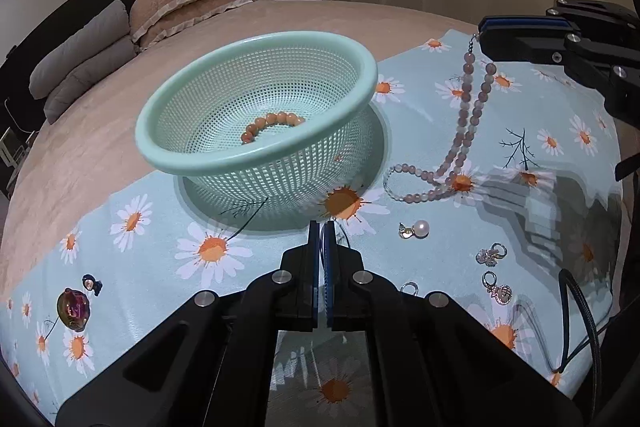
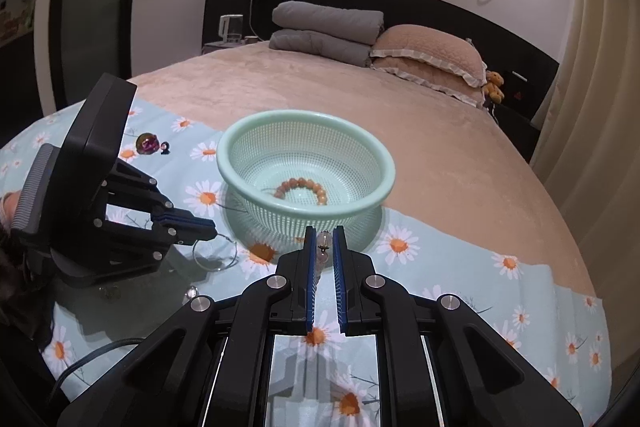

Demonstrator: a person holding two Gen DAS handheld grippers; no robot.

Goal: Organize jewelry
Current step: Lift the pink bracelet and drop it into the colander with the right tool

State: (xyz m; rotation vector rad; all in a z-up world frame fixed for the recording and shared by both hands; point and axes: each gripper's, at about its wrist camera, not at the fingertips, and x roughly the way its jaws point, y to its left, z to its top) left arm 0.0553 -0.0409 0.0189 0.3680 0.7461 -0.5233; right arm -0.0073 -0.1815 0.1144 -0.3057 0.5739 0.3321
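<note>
A mint green basket sits just ahead of the left gripper, an orange bead bracelet curled inside. A mauve bead necklace hangs from the right gripper, its lower loop resting on the cloth.

Basket on cloth on bed, bracelet inside. Right of basket: bead necklace; nearer, pearl earring, charms. Left: stone. Pillows behind.
</note>
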